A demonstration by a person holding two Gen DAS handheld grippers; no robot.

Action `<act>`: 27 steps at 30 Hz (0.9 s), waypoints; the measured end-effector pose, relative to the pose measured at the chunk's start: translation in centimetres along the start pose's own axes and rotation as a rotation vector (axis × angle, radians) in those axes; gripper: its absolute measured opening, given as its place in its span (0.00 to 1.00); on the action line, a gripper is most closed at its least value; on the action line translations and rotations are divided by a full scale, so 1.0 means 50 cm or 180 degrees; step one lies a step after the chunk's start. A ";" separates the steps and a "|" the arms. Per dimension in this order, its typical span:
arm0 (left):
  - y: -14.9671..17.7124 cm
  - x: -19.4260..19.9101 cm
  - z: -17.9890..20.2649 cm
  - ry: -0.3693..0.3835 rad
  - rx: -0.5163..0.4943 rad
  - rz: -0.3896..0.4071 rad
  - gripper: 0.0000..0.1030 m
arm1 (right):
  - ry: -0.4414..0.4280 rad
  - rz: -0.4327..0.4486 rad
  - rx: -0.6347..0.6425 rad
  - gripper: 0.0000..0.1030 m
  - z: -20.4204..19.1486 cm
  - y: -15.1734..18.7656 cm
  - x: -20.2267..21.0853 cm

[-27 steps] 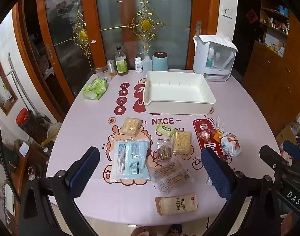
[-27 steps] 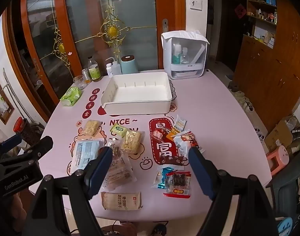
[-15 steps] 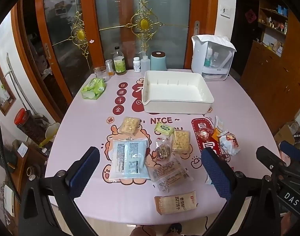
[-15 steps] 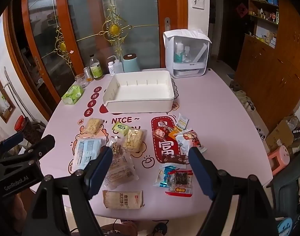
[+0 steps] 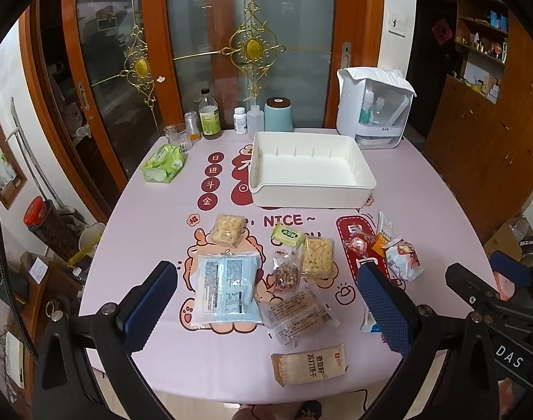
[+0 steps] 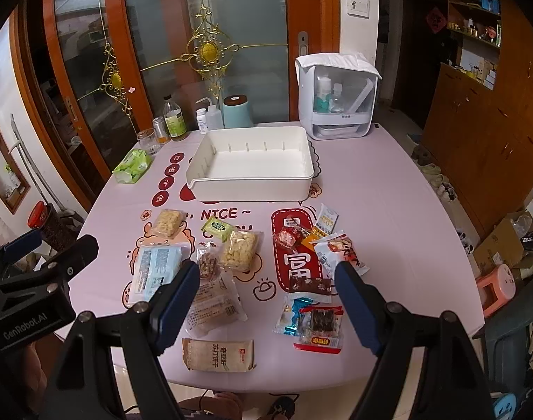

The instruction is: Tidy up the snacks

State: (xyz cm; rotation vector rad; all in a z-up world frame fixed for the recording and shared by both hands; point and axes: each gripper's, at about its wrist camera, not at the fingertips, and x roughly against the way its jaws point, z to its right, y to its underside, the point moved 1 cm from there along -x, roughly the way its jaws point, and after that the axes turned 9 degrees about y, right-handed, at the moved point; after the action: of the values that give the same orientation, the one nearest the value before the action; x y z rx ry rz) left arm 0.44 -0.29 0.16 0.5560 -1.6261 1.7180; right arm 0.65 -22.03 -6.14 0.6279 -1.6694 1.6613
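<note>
Several snack packets lie scattered on the pink table: a big blue-and-white pack (image 5: 228, 288) (image 6: 156, 271), a beige cracker bar (image 5: 308, 367) (image 6: 219, 354) at the front edge, yellow puffed-snack bags (image 5: 317, 255) (image 6: 239, 250), a red-and-black packet (image 6: 320, 327). An empty white bin (image 5: 310, 171) (image 6: 252, 164) stands behind them. My left gripper (image 5: 266, 306) is open and empty, held above the front edge. My right gripper (image 6: 268, 306) is open and empty, to its right.
Bottles, a glass and a teal canister (image 5: 278, 113) line the table's back edge by the glass doors. A green wipes pack (image 5: 163, 162) lies back left. A white covered organizer (image 5: 374, 106) stands back right. A wooden cabinet (image 6: 493, 112) is on the right.
Both grippers have drawn back and up a little, so the table appears slightly farther. Nothing on the table has moved.
</note>
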 end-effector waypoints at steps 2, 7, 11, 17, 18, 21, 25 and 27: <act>-0.001 -0.001 0.002 -0.0004 -0.0010 -0.0004 0.99 | -0.0001 0.0001 0.0000 0.78 0.000 0.000 0.000; -0.001 -0.001 0.001 0.0000 -0.0013 -0.0006 0.99 | -0.0020 -0.0004 0.0003 0.78 0.002 -0.003 0.000; -0.002 -0.001 0.004 -0.0009 0.0001 0.0003 0.99 | -0.0022 0.0001 0.0001 0.78 0.003 -0.004 0.001; -0.004 0.000 0.004 -0.0020 0.0058 -0.0002 0.99 | -0.0025 -0.0004 0.0005 0.78 0.002 -0.004 0.001; -0.003 0.000 0.003 -0.0026 0.0065 -0.0004 0.99 | -0.0029 -0.0004 0.0007 0.78 0.002 -0.003 0.000; 0.000 -0.001 0.003 -0.0042 0.0075 -0.0014 0.99 | -0.0038 0.0001 0.0011 0.78 0.003 -0.003 0.001; 0.006 -0.005 0.001 -0.0070 0.0103 -0.0047 0.99 | -0.0057 -0.0001 0.0014 0.78 0.004 0.001 0.002; 0.010 -0.006 0.000 -0.0064 0.0131 -0.0059 0.99 | -0.0065 -0.0006 0.0020 0.78 0.007 0.005 0.003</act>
State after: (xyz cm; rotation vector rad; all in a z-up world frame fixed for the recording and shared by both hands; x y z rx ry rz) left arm 0.28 -0.32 -0.38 0.6083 -1.5979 1.7407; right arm 0.34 -22.36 -6.18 0.6514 -1.6779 1.6647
